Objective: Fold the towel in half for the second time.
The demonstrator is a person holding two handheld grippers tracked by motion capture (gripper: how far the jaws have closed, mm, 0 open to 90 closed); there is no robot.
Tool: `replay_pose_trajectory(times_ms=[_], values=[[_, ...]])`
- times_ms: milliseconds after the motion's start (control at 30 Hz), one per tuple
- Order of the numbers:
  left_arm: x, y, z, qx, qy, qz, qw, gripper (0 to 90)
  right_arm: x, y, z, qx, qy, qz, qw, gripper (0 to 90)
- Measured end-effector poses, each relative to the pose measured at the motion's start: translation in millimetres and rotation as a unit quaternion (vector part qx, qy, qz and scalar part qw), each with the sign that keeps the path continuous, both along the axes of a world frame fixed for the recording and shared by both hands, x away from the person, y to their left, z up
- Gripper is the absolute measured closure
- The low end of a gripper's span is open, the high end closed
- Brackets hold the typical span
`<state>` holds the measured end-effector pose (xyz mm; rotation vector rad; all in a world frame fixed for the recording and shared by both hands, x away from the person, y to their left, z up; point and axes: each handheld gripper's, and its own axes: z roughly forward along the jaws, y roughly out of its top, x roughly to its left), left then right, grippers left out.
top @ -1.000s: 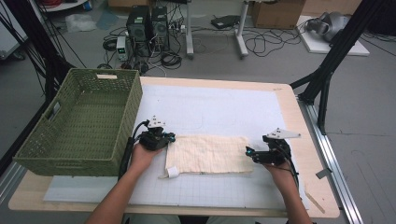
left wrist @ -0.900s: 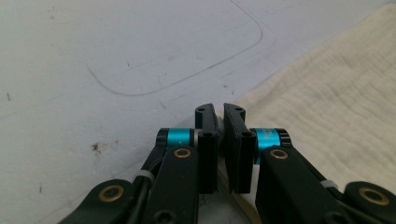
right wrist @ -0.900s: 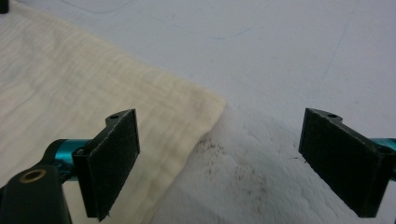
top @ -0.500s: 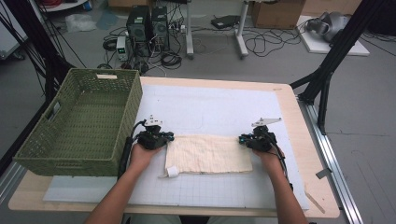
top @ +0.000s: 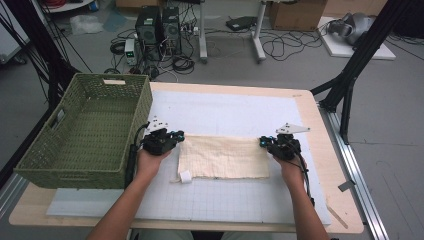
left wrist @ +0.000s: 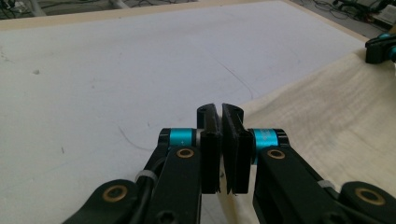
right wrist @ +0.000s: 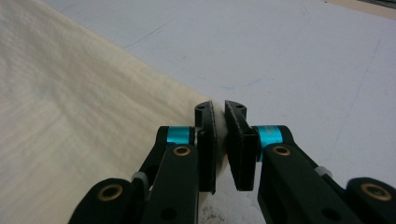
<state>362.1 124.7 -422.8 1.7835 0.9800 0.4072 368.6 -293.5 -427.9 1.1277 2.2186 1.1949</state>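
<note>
A cream cloth (top: 222, 157) lies flat and folded on the white grid mat (top: 225, 110), with a small white tag (top: 185, 176) at its near left corner. My left gripper (top: 179, 136) is at the cloth's far left corner. In the left gripper view the jaws (left wrist: 219, 109) are shut, with the cloth (left wrist: 327, 107) running in under them. My right gripper (top: 263, 142) is at the far right corner. In the right gripper view its jaws (right wrist: 219, 107) are shut on the tip of the cloth (right wrist: 70, 93).
A green woven basket (top: 112, 79) stands on the left part of the table, close to my left hand. The wooden table edge (top: 345, 200) runs along the right. Cables and computer cases lie on the floor behind the table.
My right hand has moved left to the cloth's far right corner and its jaws have shut there. The left hand and the cloth have stayed in place.
</note>
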Motion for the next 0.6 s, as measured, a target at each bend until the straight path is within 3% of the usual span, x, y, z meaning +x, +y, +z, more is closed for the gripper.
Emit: replay_pose_trajectory(times_ms=[233,400,600], values=[[-19.8,3.3,-1.3,0.006,-0.003,-0.016,0.9998,86.0,-17.5,-2.7,7.8,-0.003,-0.021,0.027,0.9994,83.3],[-30.0,5.3,-1.0,0.014,-0.004,-0.029,0.9995,86.0,-36.7,-6.7,3.5,0.009,-0.026,0.044,0.9986,83.3],[-45.6,5.9,-6.4,0.015,0.001,-0.044,0.9989,86.0,-55.5,-10.7,4.5,0.008,-0.026,0.063,0.9977,83.3]])
